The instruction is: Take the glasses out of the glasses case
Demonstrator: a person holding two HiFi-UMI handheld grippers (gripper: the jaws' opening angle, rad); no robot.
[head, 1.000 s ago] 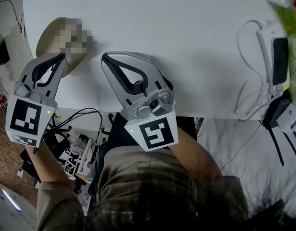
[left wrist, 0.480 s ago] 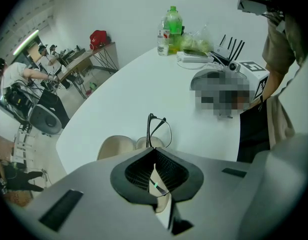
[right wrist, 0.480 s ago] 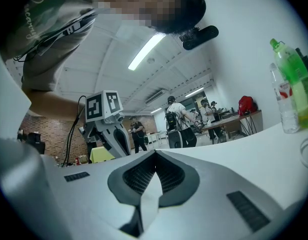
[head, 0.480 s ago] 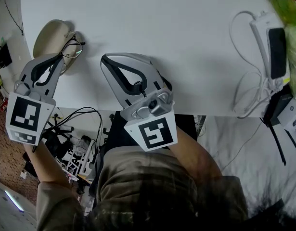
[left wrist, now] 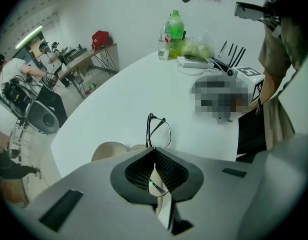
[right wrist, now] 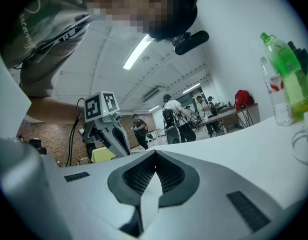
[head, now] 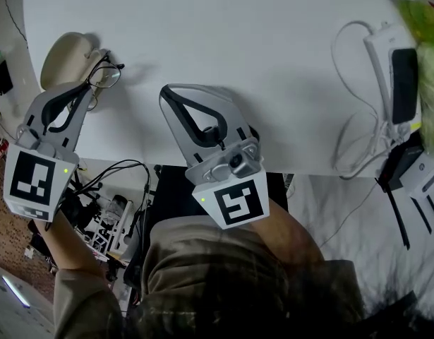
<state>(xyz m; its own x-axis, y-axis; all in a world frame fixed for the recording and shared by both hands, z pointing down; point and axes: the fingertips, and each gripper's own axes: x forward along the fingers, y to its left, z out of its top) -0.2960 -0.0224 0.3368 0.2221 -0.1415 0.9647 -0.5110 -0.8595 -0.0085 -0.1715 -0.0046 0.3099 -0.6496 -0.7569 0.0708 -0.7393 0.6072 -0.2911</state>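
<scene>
Black wire-frame glasses [head: 106, 76] sit just past our left gripper's [head: 85, 94] tips. One temple is pinched between the closed jaws. The lenses stand upright over the white table [head: 238, 34], just beside the beige glasses case [head: 65, 58]. Our right gripper [head: 169, 92] is level over the table edge, well apart from them, jaws together on nothing. Half a second ago the frame overlapped the case rim; now it's off it.

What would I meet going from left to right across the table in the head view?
glasses case → glasses → right gripper → white power strip
</scene>
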